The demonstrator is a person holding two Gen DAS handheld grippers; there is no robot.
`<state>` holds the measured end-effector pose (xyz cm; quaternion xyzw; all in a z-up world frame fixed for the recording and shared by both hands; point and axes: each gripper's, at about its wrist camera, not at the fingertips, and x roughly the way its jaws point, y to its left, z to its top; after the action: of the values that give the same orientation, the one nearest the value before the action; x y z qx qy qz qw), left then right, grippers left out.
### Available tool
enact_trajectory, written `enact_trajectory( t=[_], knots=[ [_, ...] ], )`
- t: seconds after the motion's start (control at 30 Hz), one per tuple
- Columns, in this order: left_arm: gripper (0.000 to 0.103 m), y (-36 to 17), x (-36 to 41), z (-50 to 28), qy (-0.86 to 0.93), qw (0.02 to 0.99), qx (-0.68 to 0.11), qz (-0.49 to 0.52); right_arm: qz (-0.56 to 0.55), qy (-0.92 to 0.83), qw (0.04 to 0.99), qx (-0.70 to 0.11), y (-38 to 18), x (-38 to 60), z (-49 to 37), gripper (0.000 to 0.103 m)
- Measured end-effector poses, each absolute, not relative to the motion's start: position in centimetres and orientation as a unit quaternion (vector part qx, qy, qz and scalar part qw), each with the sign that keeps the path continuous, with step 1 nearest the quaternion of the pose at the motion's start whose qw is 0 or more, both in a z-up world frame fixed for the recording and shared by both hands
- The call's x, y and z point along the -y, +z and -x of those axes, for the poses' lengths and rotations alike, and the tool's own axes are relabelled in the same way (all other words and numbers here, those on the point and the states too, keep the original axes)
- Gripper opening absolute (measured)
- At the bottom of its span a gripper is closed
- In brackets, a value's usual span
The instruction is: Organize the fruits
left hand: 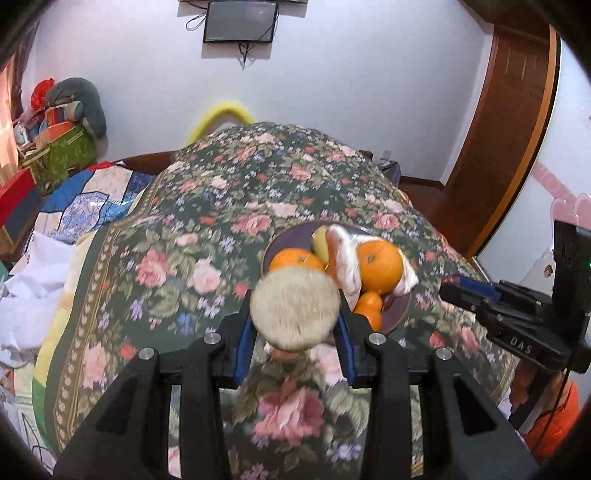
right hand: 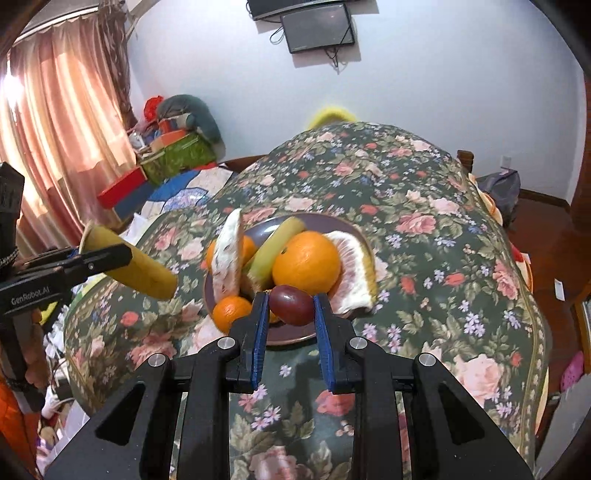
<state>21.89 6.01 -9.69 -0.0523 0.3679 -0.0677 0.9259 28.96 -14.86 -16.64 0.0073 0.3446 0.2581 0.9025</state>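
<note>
Blue-padded left gripper [left hand: 295,314] grips a banana piece [left hand: 294,309], held above the quilt [left hand: 207,206] beside the plate [right hand: 332,229] of fruit; right gripper [right hand: 290,306] clamps a grape [right hand: 291,304] over the plate's near rim.

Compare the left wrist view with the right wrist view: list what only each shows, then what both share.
Only the left wrist view: the cut end of the banana piece facing the camera in the left hand-held gripper, and a wooden door.

Only the right wrist view: a grape in the right hand-held gripper, pink curtains, and the banana piece's yellow side.

Both: the plate with oranges and pomelo wedges, the floral cloth, and the wall screen.
</note>
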Motion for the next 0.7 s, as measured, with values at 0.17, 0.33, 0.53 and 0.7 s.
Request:
enact_trajectory(
  t=[0.17, 0.33, 0.53, 0.7],
  knots=[
    [0.038, -9.8, -5.3, -23.6, -0.072, 0.926, -0.368, 0.05, -0.013, 0.253, 0.905, -0.341, -16.5, 15.4, -29.6, 0.023],
    [0.038, -10.5, -4.9, -25.3, -0.075, 0.922, -0.376, 0.057, -0.019, 0.255, 0.902, -0.349, -17.1, 15.6, -30.2, 0.023],
    [0.038, -11.4, -4.4, -27.2, -0.078, 0.916, -0.389, 0.056, -0.013, 0.266, 0.894, -0.36, -18.3, 14.7, -30.8, 0.023],
    [0.038, -12.1, -4.1, -28.3, -0.072, 0.917, -0.387, 0.065, 0.014, 0.256, 0.896, -0.361, -19.1, 14.2, -31.0, 0.023]
  ],
)
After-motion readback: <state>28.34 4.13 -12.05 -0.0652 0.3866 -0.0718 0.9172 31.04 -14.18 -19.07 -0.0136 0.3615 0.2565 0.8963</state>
